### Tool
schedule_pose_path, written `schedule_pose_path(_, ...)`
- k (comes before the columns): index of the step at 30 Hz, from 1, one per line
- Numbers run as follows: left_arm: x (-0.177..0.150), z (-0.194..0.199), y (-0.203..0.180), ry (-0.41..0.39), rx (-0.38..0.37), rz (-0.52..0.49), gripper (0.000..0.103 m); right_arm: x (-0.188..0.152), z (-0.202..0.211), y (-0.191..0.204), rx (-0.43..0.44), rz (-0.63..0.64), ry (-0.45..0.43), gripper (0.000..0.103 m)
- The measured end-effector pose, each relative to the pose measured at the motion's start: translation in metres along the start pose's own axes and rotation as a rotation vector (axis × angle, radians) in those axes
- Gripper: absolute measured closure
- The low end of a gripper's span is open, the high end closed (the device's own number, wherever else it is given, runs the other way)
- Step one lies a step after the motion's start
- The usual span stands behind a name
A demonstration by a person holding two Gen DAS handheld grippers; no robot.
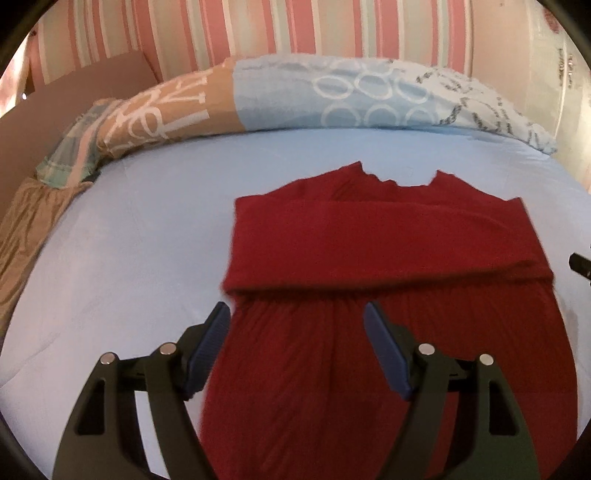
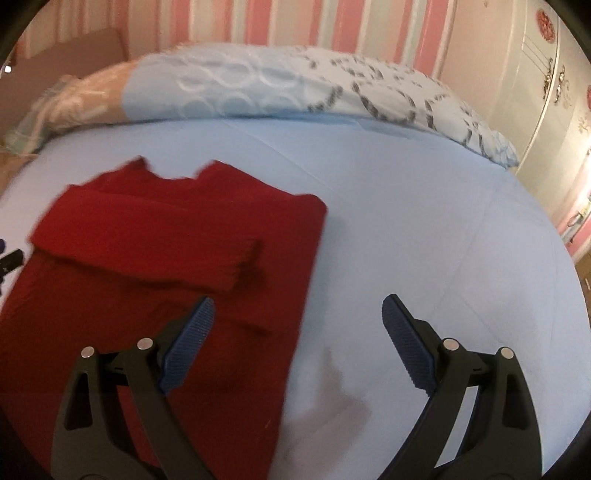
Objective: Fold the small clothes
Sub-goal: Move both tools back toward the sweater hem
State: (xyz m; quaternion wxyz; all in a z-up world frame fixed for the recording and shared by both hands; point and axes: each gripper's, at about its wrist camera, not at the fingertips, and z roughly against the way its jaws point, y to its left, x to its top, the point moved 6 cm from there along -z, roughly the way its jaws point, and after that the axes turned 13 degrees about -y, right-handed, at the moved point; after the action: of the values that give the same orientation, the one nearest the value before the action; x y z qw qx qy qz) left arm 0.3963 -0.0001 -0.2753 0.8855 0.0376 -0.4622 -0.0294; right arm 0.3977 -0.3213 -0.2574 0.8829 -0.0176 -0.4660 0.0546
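Note:
A dark red ribbed sweater [image 1: 388, 266] lies flat on the light blue bed sheet [image 1: 129, 258], neck towards the pillows, with its sleeves folded across the chest. My left gripper [image 1: 295, 314] is open and empty, hovering over the sweater's lower left part. In the right wrist view the sweater [image 2: 155, 251] lies to the left, one cuffed sleeve [image 2: 232, 269] across it. My right gripper [image 2: 299, 306] is open and empty, straddling the sweater's right edge above the sheet [image 2: 424, 229].
Patterned pillows [image 1: 332, 96] lie along the head of the bed against a pink striped wall [image 1: 258, 29]. A brown board [image 1: 66, 110] stands at the far left. A white cupboard [image 2: 546, 110] stands to the right of the bed.

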Motion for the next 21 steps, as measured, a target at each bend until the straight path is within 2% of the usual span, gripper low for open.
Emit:
schedule_pose_path(8, -0.034, 0.114, 0.024, -0.064, -0.019, -0.045, 0.026, -0.016, 0.12, 0.019, 0.062, -0.055, -0.075, 0.01)
schedule_pose_path(11, -0.054, 0.158, 0.024, -0.087, -0.03, -0.06, 0.024, -0.023, 0.154, 0.028, 0.059, -0.06, -0.096, 0.009)
schedule_pose_path(16, -0.075, 0.201, 0.024, -0.103, -0.045, -0.025, 0.024, -0.038, 0.202, 0.042, 0.056, -0.056, -0.119, 0.009)
schedule_pose_path(21, -0.089, 0.225, 0.03, -0.109, -0.045, 0.021, 0.024, -0.057, 0.235, 0.043, 0.044, -0.075, -0.118, 0.009)
